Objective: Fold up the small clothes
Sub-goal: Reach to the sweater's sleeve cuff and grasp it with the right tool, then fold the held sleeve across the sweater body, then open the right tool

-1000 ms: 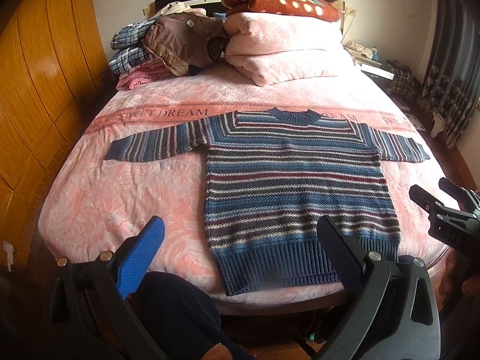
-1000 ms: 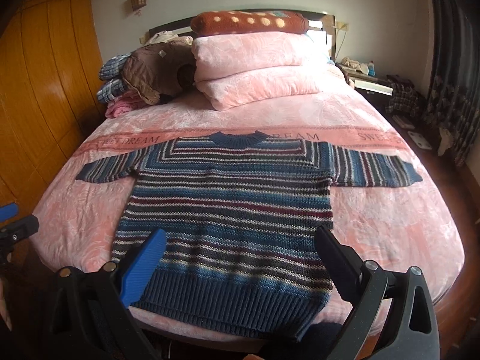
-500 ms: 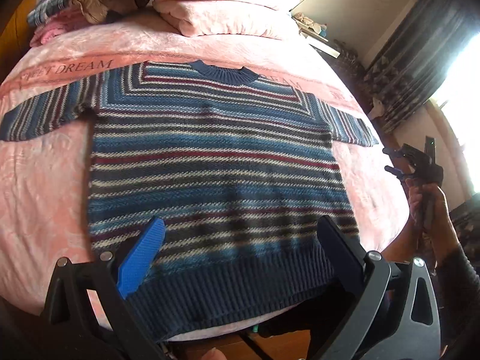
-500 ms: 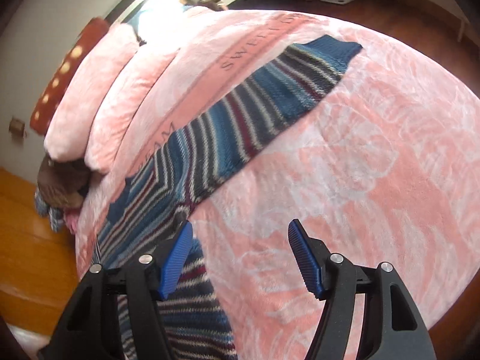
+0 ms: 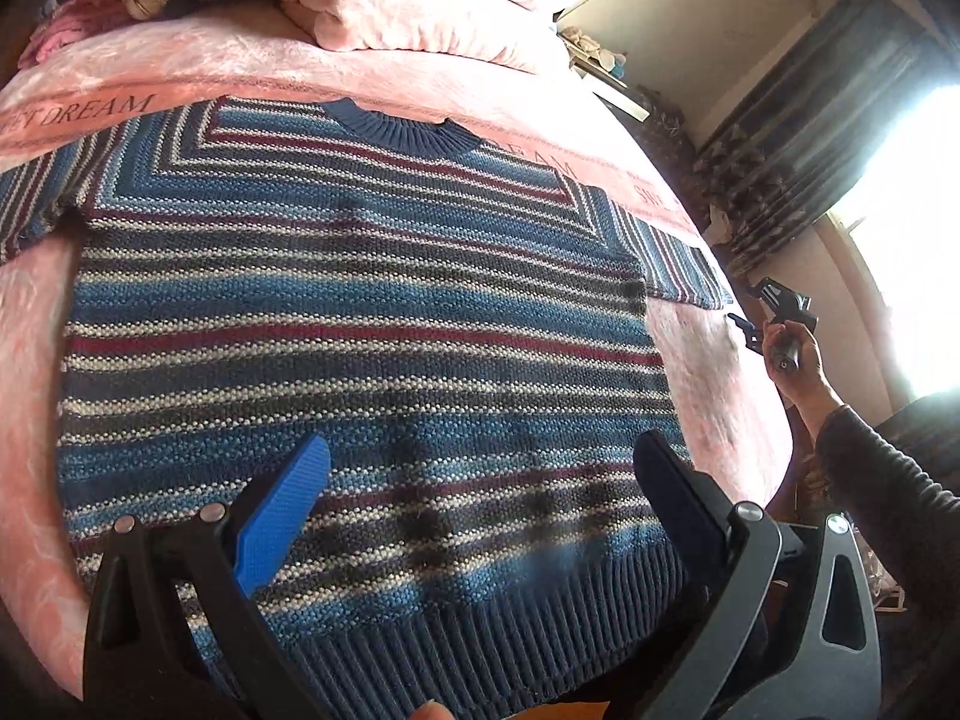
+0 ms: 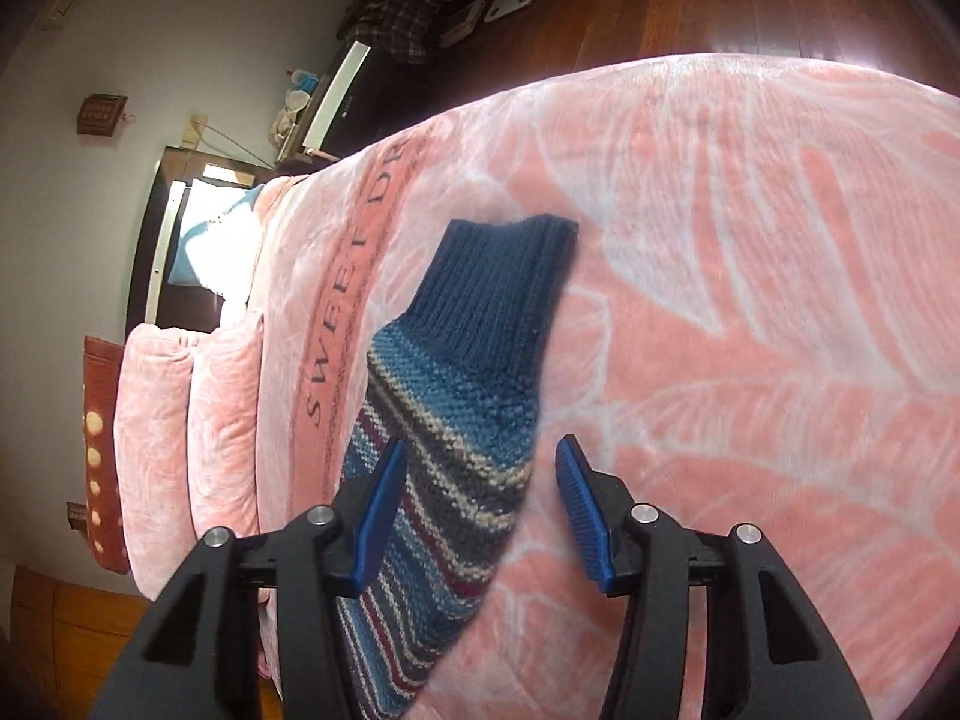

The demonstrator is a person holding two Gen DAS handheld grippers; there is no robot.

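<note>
The sweater (image 5: 360,324) is laid flat on the bed (image 6: 750,360), the left tool (image 5: 480,480) held apart over its hem and the right tool (image 6: 477,510) apart over its sleeve, likely for grabbing.

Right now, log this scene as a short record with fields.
garment: striped sweater, flat and unfolded
surface: pink bedspread
left hand-held gripper: open, over the sweater's lower body
right hand-held gripper: open, over the sleeve, near its cuff
held: nothing
head of bed: pink pillows
folds made: none
</note>
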